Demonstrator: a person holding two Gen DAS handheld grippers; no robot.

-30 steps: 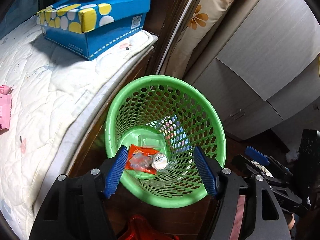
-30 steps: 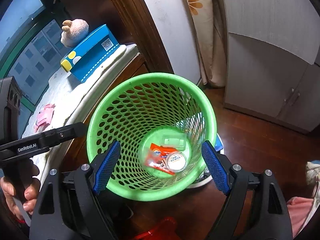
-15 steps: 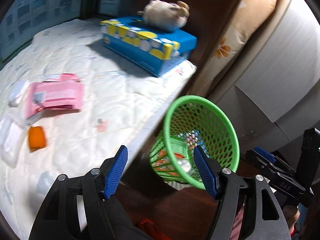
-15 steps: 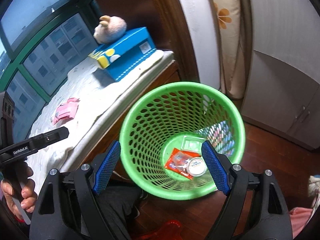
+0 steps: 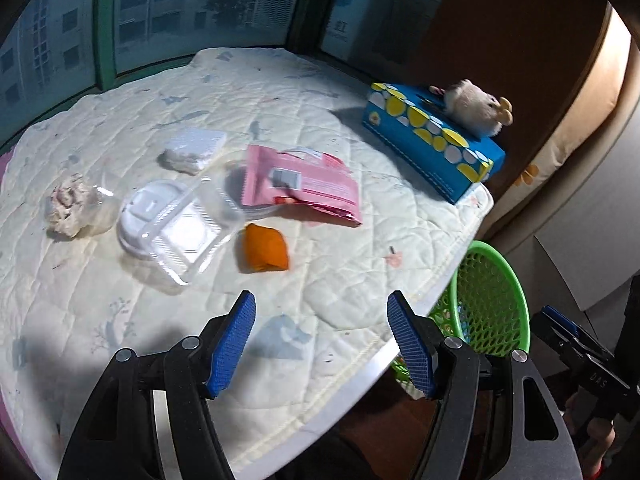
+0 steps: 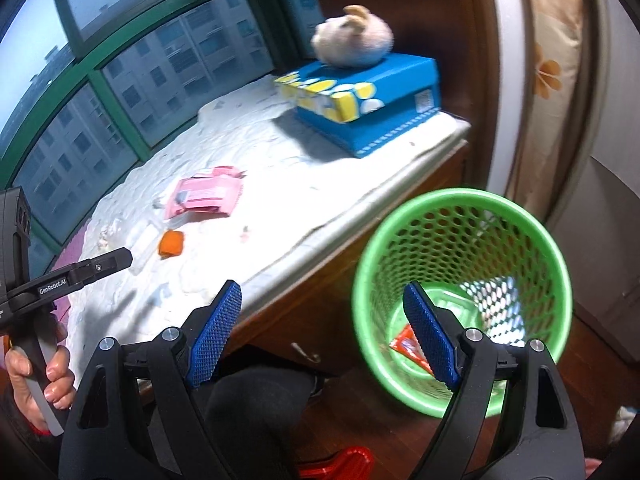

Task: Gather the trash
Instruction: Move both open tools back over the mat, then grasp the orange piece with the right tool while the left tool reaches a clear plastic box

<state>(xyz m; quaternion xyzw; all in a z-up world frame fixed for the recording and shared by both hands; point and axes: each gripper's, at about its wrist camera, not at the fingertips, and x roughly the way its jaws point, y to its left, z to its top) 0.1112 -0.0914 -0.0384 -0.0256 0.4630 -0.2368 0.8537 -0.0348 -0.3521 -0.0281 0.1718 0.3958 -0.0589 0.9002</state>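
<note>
Trash lies on the quilted bed [image 5: 360,280]: a pink wrapper [image 5: 300,184], an orange scrap [image 5: 264,248], a clear plastic clamshell [image 5: 176,228], a white tissue [image 5: 192,150] and a crumpled wad [image 5: 68,208]. My left gripper [image 5: 322,344] is open and empty, hovering over the bed's near edge, short of the orange scrap. The green mesh basket [image 6: 464,304] stands on the floor beside the bed and holds an orange packet [image 6: 408,346]. My right gripper [image 6: 324,336] is open and empty, above the basket's left rim and the bed edge.
A blue tissue box [image 5: 432,144] with a plush toy [image 5: 476,106] on it sits at the bed's far right corner. Windows run behind the bed. White cabinets [image 6: 608,208] and wooden floor lie right of the basket. A red object [image 6: 340,464] lies on the floor.
Both grippers swung left and up, away from over the basket toward the bed. The left wrist view now faces the trash on the quilt. Both stayed open and empty.
</note>
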